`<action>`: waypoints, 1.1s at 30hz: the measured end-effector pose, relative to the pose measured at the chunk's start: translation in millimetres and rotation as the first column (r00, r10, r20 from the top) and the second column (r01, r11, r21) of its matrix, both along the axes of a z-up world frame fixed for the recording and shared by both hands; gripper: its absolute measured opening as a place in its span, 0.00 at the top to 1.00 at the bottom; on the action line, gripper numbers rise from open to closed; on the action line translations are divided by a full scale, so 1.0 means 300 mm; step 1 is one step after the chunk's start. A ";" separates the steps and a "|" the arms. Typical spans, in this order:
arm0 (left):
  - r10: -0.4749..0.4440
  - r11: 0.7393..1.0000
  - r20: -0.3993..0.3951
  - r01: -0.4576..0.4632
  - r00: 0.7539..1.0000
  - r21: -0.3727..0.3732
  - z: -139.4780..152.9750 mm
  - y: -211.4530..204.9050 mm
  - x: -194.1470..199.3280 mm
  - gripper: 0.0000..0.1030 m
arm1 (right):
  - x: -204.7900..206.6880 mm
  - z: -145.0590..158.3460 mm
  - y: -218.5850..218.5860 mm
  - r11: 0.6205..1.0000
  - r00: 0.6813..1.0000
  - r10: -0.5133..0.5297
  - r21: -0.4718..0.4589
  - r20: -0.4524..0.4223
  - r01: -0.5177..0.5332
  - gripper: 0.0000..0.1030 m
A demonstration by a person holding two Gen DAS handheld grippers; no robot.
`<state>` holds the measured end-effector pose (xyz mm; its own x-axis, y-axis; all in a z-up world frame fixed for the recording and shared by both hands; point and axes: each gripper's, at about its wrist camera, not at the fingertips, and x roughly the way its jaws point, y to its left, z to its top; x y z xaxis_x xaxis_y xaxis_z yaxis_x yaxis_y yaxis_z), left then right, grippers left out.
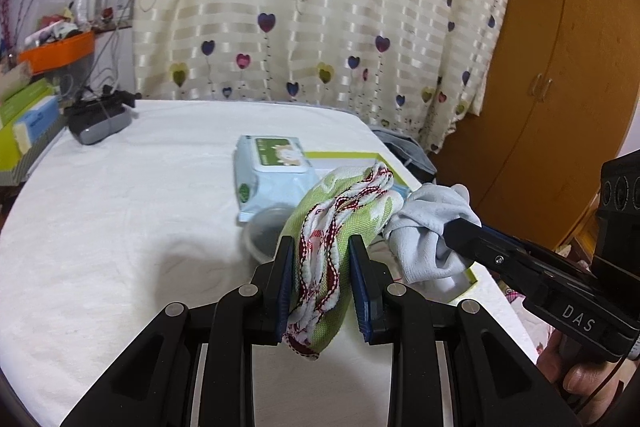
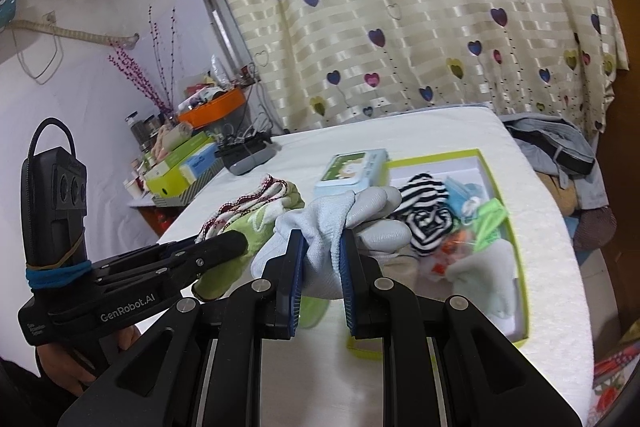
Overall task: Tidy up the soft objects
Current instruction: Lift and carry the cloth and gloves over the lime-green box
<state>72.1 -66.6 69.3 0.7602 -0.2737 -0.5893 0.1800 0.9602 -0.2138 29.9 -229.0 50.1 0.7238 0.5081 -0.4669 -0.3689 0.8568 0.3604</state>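
- The left gripper (image 1: 320,247) has its fingers (image 1: 285,267) closed on a green cloth (image 1: 340,223) with red and white trim; the cloth hangs between the blue pads, lifted above the tabletop (image 1: 120,227).
- The right gripper (image 2: 320,239) has its fingers (image 2: 298,259) closed on a pale grey cloth (image 2: 320,223), also held in the air, just beside the green cloth and touching it.
- Behind both cloths lies a pack of wet wipes (image 1: 272,163) on the white cover.
- A box with a green rim (image 2: 516,227) stands at the right; inside it are a black and white striped cloth (image 2: 424,215) and other small soft things.
- A hand (image 2: 72,367) holds the left gripper's handle.
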 end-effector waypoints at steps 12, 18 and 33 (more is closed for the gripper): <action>-0.063 0.998 -0.030 0.062 0.998 -0.011 -0.033 -0.087 0.025 0.76 | -0.006 -0.034 -0.128 0.996 0.995 -0.091 -0.014 -0.028 0.091 0.83; -0.086 0.996 -0.048 0.086 0.995 -0.014 -0.057 -0.115 0.029 0.76 | -0.010 -0.064 -0.177 0.992 0.991 -0.125 -0.032 -0.056 0.124 0.83; -0.127 0.992 -0.085 0.127 0.988 -0.010 -0.100 -0.171 0.054 0.76 | 0.065 -0.198 -0.194 0.990 0.979 -0.128 -0.073 -0.162 0.117 0.83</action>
